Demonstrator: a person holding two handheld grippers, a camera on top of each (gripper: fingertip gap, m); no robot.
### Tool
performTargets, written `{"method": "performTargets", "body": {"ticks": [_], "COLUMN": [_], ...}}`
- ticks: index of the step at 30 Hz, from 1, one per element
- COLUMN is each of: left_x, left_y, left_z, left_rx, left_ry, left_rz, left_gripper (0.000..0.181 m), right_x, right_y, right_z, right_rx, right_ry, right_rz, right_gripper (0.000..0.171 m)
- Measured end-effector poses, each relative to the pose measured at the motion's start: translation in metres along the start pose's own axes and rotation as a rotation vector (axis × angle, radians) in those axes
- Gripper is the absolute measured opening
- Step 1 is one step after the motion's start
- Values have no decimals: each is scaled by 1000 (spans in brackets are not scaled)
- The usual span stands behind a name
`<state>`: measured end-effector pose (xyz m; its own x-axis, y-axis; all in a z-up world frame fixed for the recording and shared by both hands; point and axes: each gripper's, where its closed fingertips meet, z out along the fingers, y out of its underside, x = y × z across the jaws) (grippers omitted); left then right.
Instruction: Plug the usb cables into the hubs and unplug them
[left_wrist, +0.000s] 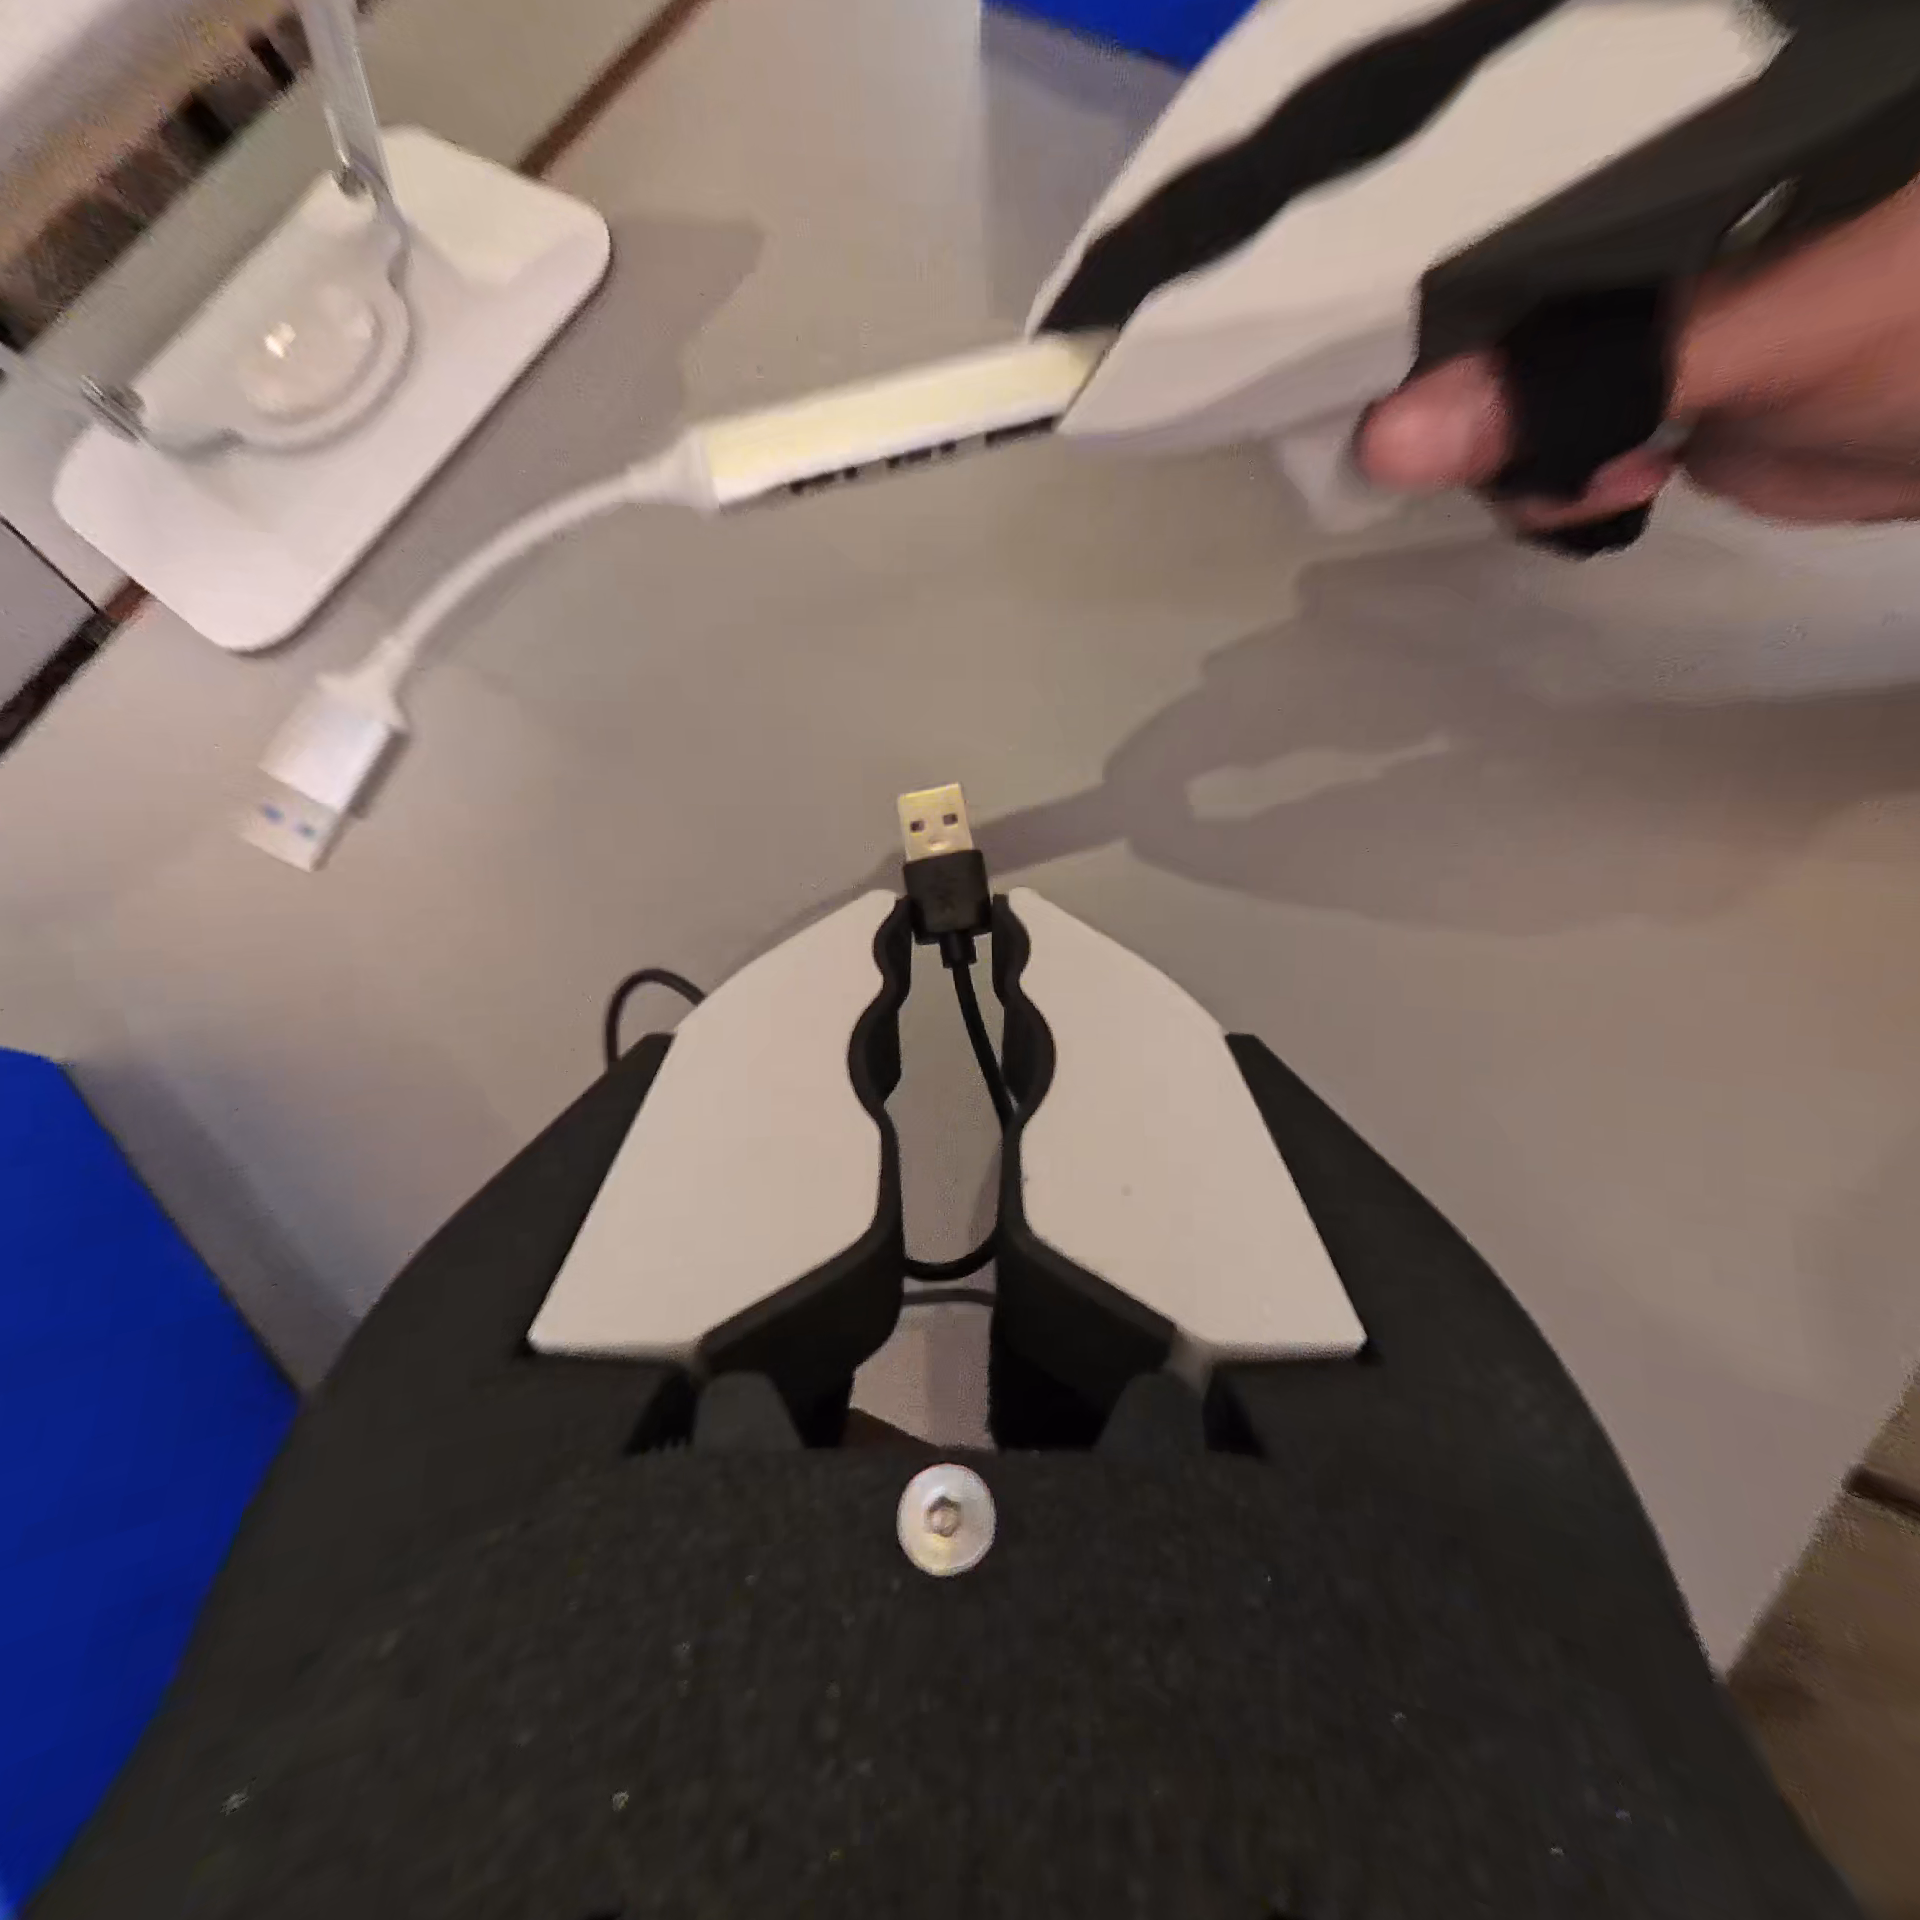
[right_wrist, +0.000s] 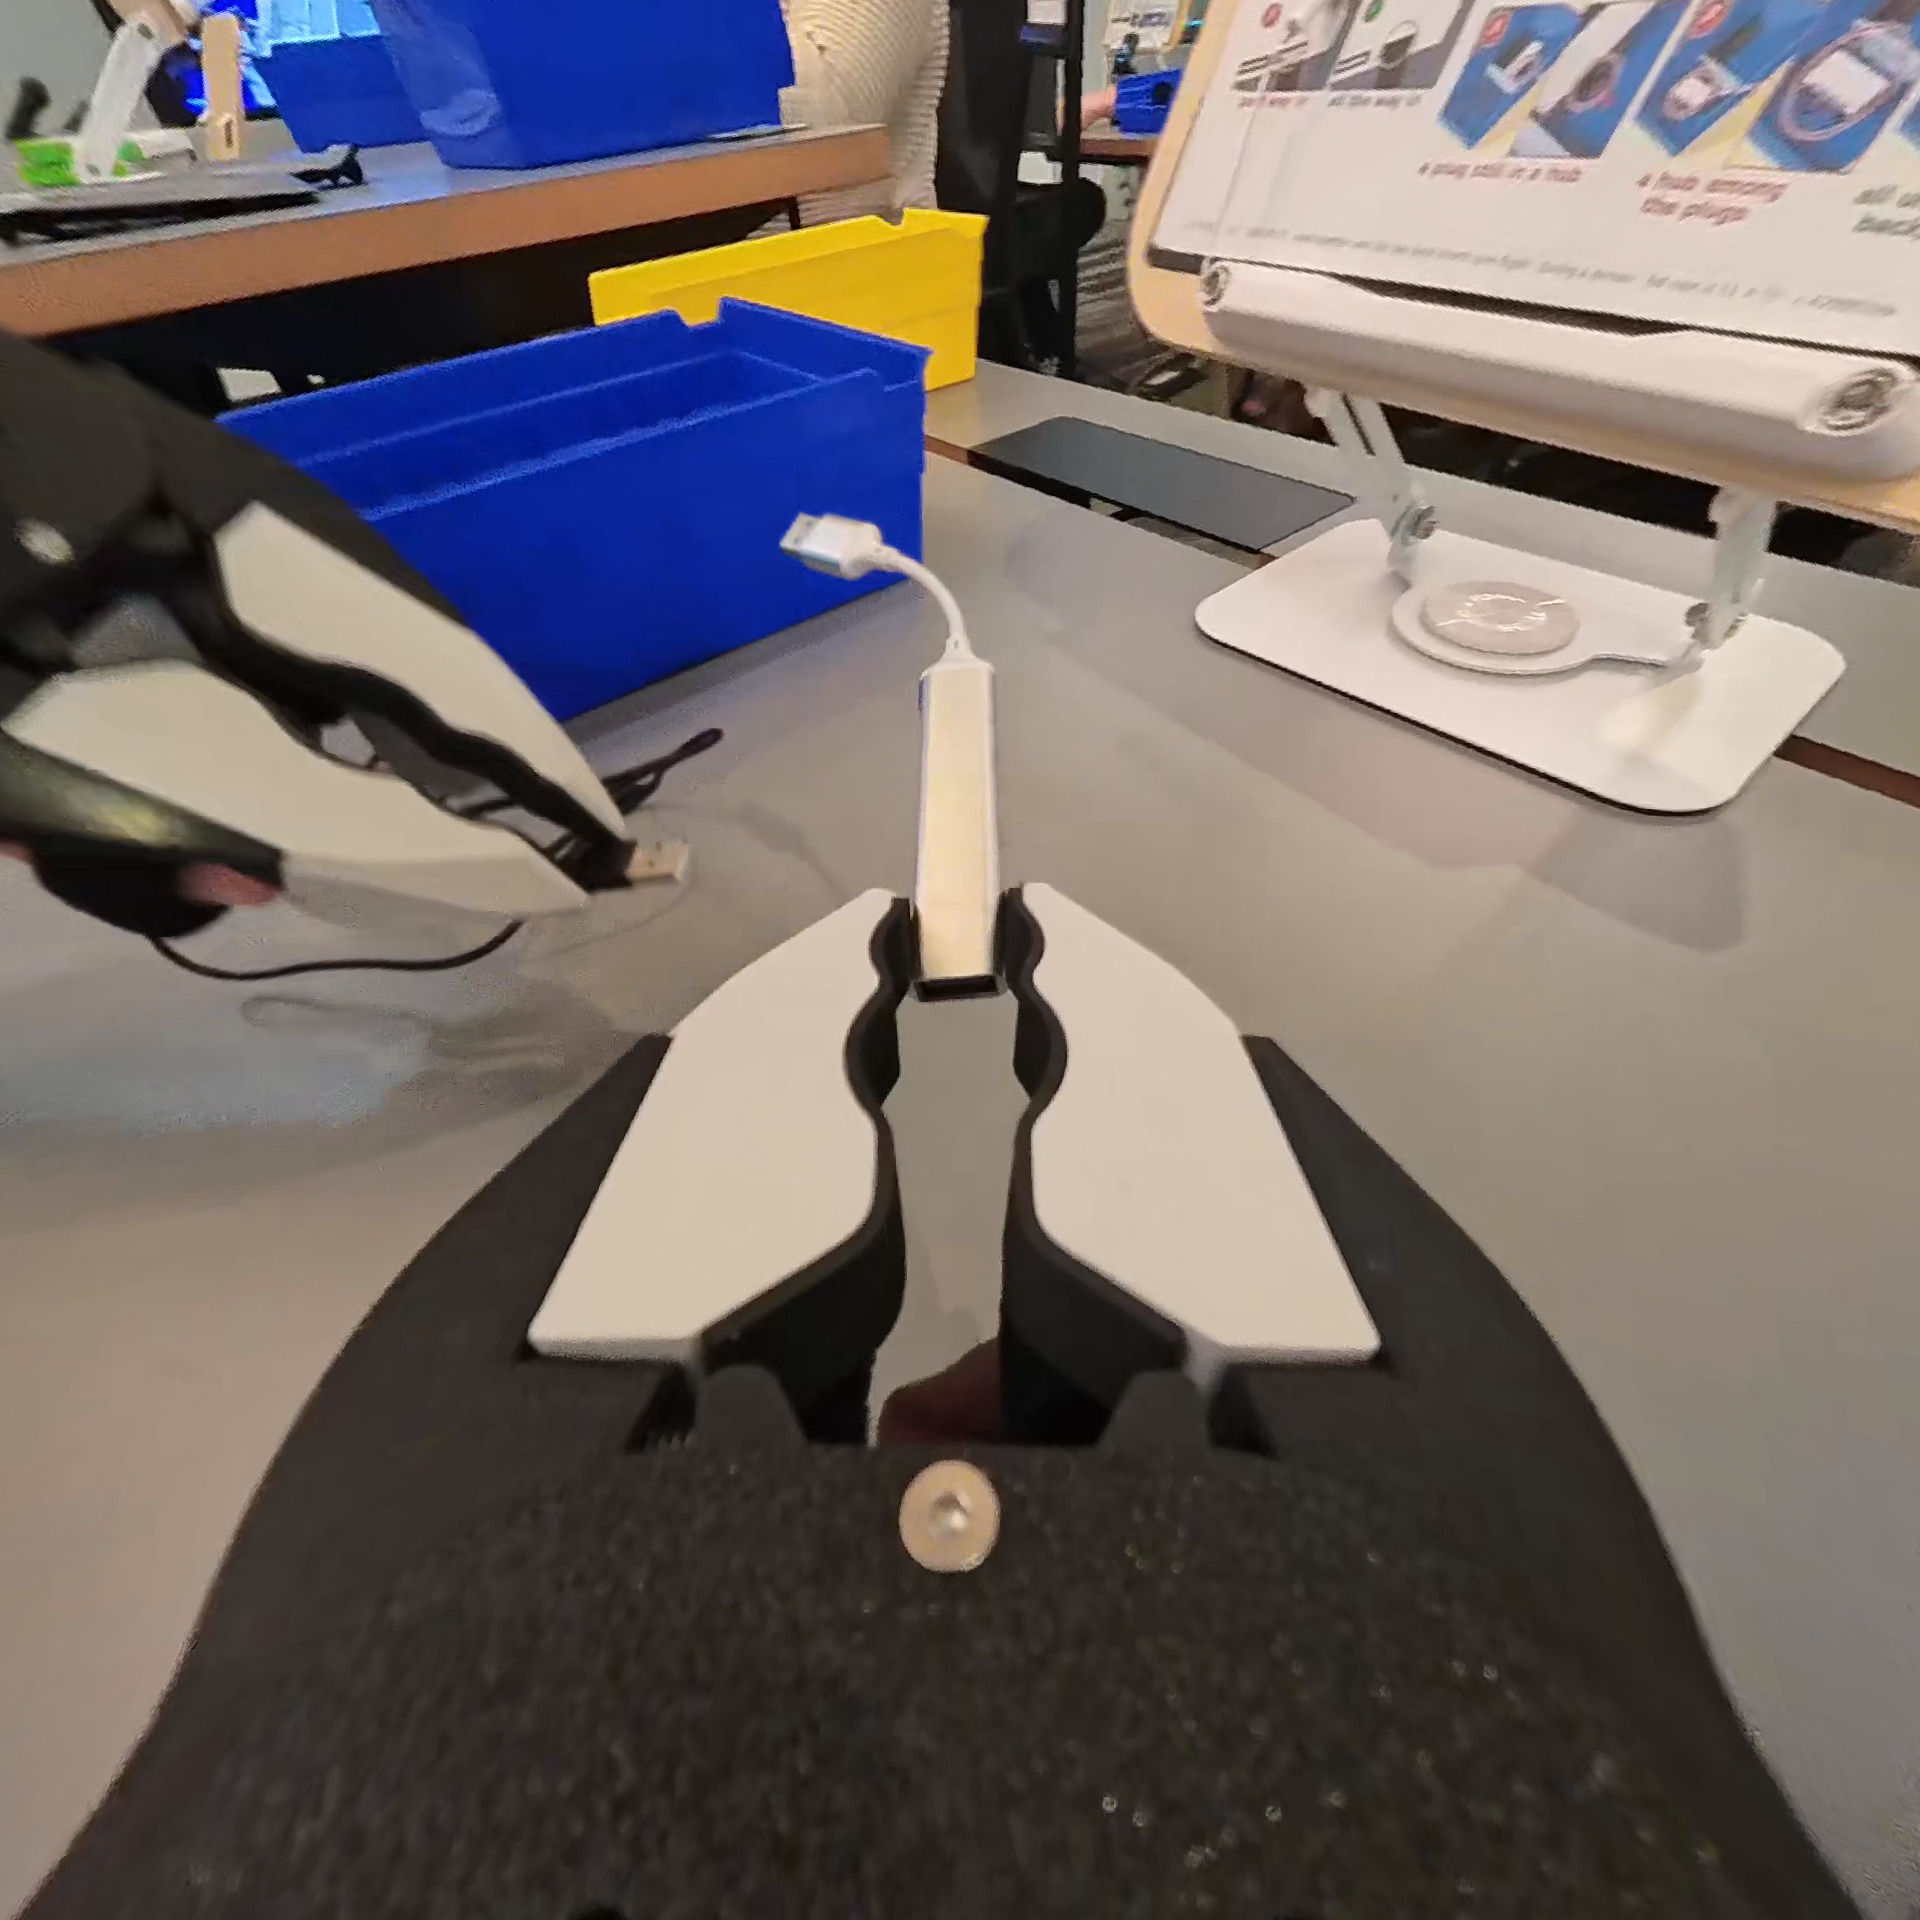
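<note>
Item, left side: blue bin (right_wrist: 582, 499), open-topped, standing on the grey table (right_wrist: 1455, 1039) beyond the working area, with a yellow bin (right_wrist: 821, 281) behind it. Item: left gripper (left_wrist: 943, 909), fingers nearly closed, pinching the black housing of a black USB cable (left_wrist: 977, 1039) at the very tips; its metal plug (left_wrist: 935, 821) projects forward past the fingertips, bare and unseated, and the cord trails back between the fingers to a loose heap on the table beside the blue bin. Item, centre: white hub (right_wrist: 956, 810), a slim bar with a row of ports along one long side, held off the table. Its short white lead (right_wrist: 940, 603) curves away to a silver connector (right_wrist: 831, 545) that hangs free, plugged into nothing. Item: right gripper (right_wrist: 956, 935), fingers drawn close and clamped on the near end of the hub, the rest of the bar jutting out ahead. Item, right side: white stand (right_wrist: 1507, 665) with a flat base, carrying an instruction board (right_wrist: 1558, 125), not involved. Step in hand, by judgement: the plugging-in phase, approach stage; plug and hub are near each other but apart, and no port appears occupied. Next move calls for turning the plug's flat face square to a side port, lining up the two along one axis, then pushing straight in while the right gripper holds the hub steady against the thrust.
</note>
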<state>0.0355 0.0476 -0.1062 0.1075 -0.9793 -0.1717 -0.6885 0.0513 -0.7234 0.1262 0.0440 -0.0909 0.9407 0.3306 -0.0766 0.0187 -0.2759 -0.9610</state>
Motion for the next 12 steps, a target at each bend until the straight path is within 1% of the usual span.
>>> {"method": "performTargets", "body": {"ticks": [2, 4, 7, 12], "left_x": [3, -2, -10, -11], "left_y": [-11, -16, -19, -25], "left_z": [-11, -14, -12, -6], "left_rx": [10, 5, 1, 10], "left_ry": [23, 2, -23, 0], "left_rz": [3, -3, -12, -53], "left_gripper": [14, 14, 14, 14], "right_x": [-4, -9, -19, -33], "right_y": [-2, -4, -8, -15], "right_z": [2, 4, 8, 13], "right_rx": [2, 3, -5, 0], "right_ry": [6, -7, -18, -24], "right_rz": [3, 13, 3, -23], "right_gripper": [17, 17, 17, 17]}}
